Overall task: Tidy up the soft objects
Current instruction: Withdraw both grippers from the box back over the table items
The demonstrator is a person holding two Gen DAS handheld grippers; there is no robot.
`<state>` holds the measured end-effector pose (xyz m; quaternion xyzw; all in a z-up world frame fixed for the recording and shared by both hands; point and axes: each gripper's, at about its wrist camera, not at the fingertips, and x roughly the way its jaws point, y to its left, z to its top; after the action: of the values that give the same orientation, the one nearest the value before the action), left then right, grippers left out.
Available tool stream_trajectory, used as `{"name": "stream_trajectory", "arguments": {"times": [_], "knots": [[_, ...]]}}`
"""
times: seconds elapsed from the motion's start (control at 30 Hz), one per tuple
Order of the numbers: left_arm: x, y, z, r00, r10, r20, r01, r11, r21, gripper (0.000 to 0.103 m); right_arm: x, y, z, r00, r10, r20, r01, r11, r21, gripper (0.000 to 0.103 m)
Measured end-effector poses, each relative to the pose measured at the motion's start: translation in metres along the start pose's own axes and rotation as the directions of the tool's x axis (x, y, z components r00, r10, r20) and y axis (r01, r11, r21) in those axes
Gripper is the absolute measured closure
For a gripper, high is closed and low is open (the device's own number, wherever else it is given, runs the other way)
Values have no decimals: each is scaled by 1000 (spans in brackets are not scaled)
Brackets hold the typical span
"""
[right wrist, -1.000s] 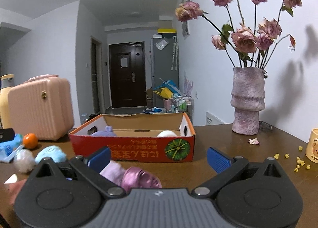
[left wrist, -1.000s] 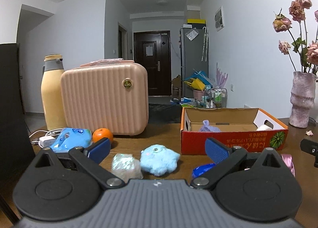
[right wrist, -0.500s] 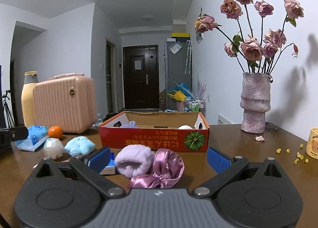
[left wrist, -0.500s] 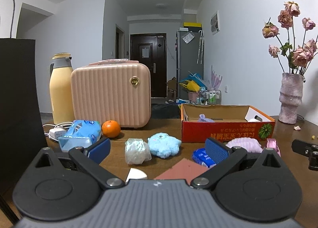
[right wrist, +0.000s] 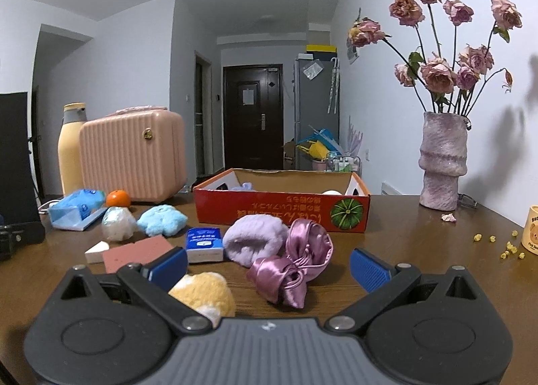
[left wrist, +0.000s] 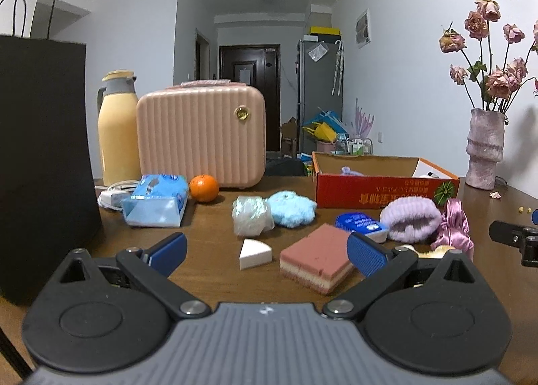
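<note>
Both my grippers sit spread wide, holding nothing: left gripper (left wrist: 265, 249) over the pink layered sponge block (left wrist: 316, 259), right gripper (right wrist: 268, 264) by the shiny purple satin bow (right wrist: 292, 260). The fluffy lilac pouf (right wrist: 254, 244) touches that bow, just before the red cardboard box (right wrist: 282, 213).

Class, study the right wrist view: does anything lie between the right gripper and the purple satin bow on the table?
Nothing visible does. The right gripper is open, and the purple satin bow lies straight ahead between its fingers. A yellow plush sits by the left finger, off to the side of that line.
</note>
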<state>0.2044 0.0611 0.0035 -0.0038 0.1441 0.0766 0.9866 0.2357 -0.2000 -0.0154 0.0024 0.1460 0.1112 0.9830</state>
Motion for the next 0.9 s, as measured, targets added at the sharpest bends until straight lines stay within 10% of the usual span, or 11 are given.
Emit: {"name": "stream_trajectory", "arguments": {"times": [0.9], "knots": [[8,5,-5,998,1,-58,-2,1000,-24,0,21,26,-12,989,77,-124,-80,996,-24,0]]}}
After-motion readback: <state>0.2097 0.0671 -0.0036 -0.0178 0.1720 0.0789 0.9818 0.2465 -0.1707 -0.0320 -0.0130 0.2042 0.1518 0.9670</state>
